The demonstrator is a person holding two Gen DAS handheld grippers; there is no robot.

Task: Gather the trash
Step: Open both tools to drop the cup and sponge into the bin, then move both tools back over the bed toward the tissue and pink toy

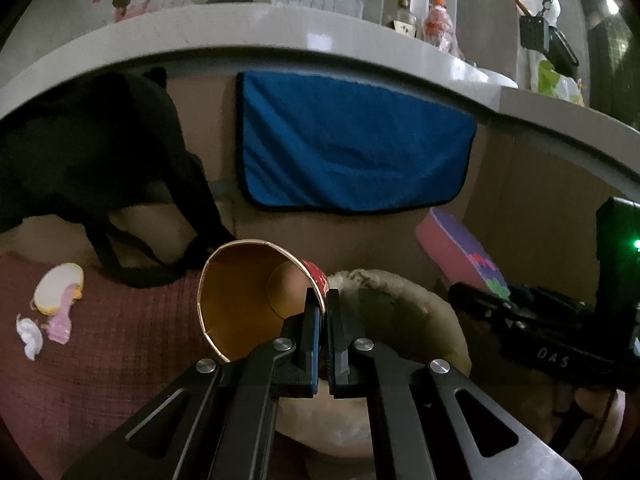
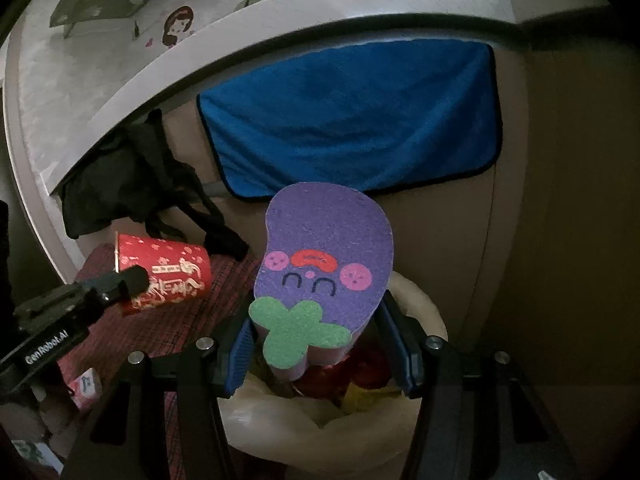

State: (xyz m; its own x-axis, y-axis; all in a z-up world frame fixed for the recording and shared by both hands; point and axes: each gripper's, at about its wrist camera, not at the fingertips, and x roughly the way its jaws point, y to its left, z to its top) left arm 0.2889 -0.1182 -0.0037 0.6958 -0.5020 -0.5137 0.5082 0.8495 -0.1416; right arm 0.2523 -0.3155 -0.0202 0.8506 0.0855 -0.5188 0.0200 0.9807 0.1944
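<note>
The right hand-held gripper (image 2: pixel 320 344) pinches a purple sponge (image 2: pixel 326 264) by its lower end, the blue pads bearing on either side of the pink foam under the green leaf shape, so the sponge stands up and forward from the jaws. Directly below and just ahead of it gapes the trash bag (image 2: pixel 416 304), a pale liner with red and yellow scraps already inside. The sponge looks to be over the mouth, so the step in hand is, I judge, the drop. Done well, that means bringing the jaws a little lower toward the opening before letting go, since the tall sponge could tip forward and catch the far rim.

To the left of that gripper, the left hand-held gripper (image 1: pixel 323 300) has its jaws pressed together on the wall of a red paper cup (image 1: pixel 248 300), one finger inside the lip and one outside. The cup lies on its side with its open mouth toward the left wrist camera, hanging over the dark red cloth (image 1: pixel 100 340) at the bag's left edge. It sits beside the bag, not yet over it, so it wants carrying rightward past the rim before release, once the sponge is clear.

Further left of the cup, small paper scraps (image 1: pixel 56 296) lie on the cloth, likely next to collect. Beyond both grippers hang a black bag (image 1: pixel 100 152) and a blue towel (image 1: pixel 352 144) below the bench (image 1: pixel 240 28) edge.
</note>
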